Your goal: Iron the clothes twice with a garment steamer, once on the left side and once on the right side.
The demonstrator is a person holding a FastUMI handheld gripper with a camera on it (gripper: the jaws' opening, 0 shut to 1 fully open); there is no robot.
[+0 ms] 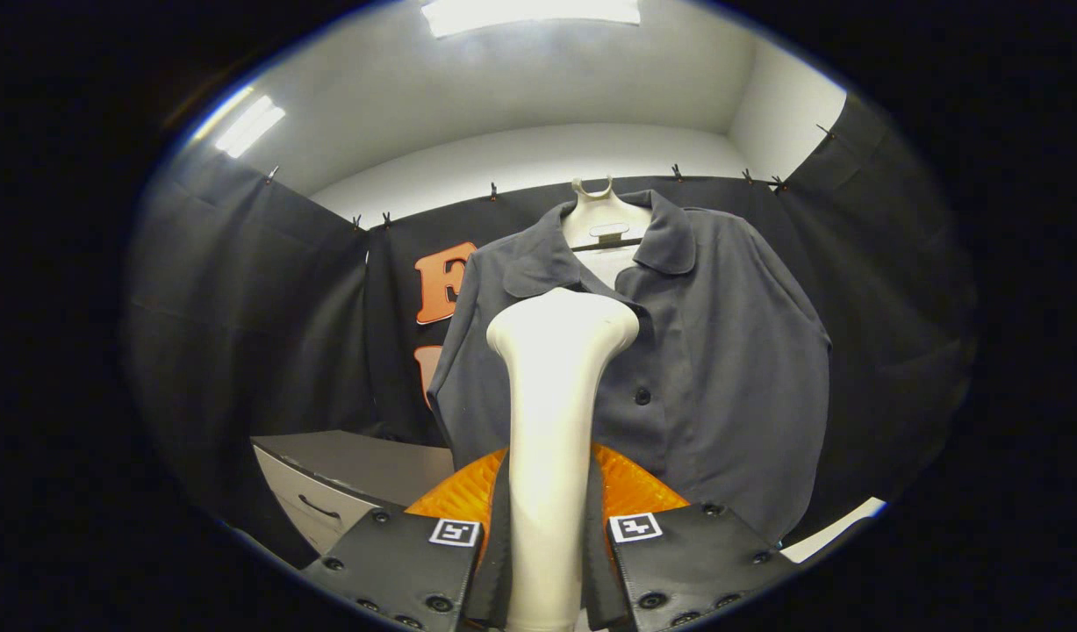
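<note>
Your gripper (547,562) pinches the steamer (556,421) handle between both fingers, head upright just before the shirt (714,351) hanging on its hanger (601,219) against the booth wall. Keep the head flat and close, then sweep 1 side steadily downward.

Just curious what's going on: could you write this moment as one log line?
hand-held gripper: shut on garment steamer | steamer head: raised before grey shirt | shirt: on hanger
</note>
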